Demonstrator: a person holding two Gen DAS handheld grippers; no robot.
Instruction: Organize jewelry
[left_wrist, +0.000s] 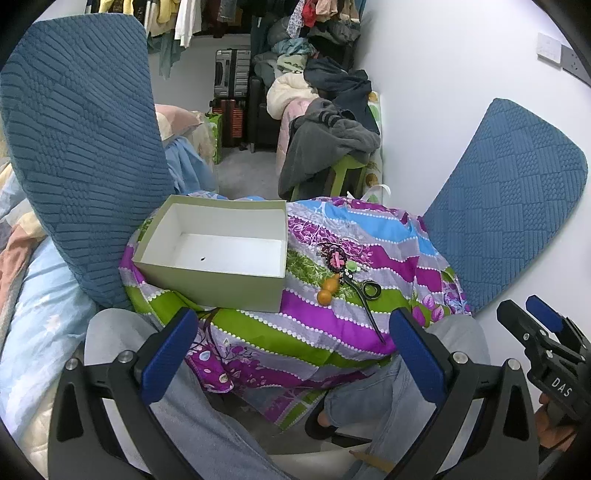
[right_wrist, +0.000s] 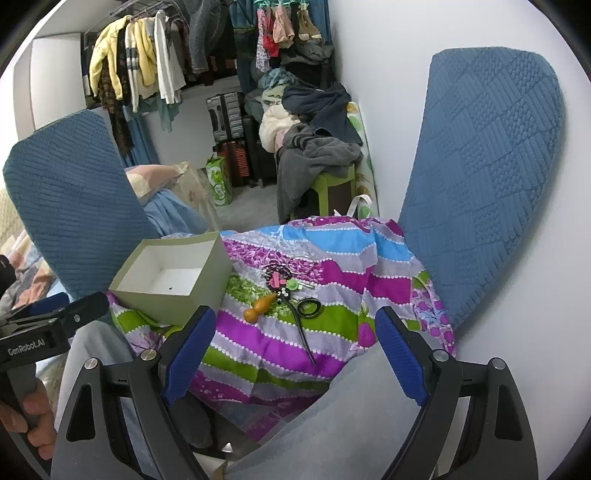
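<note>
An open, empty grey-green box (left_wrist: 218, 243) with a white inside sits on a striped purple, green and blue cloth (left_wrist: 295, 325); it also shows in the right wrist view (right_wrist: 173, 277). Right of it lies a small pile of jewelry (left_wrist: 341, 260): dark beads, a pink and a green piece, an orange gourd pendant (left_wrist: 328, 290) and a black ring on a cord (left_wrist: 371, 290). The pile shows in the right wrist view (right_wrist: 284, 282) too. My left gripper (left_wrist: 293, 350) is open and empty, low and short of the cloth. My right gripper (right_wrist: 295, 350) is open and empty, also held back.
Two blue-covered chair backs (left_wrist: 77, 147) (left_wrist: 506, 229) flank the cloth. The person's grey-trousered legs (left_wrist: 207, 435) are below. A stool piled with clothes (left_wrist: 332, 147), suitcases (left_wrist: 232, 74) and a hanging clothes rail (right_wrist: 147, 62) stand behind. A white wall is at right.
</note>
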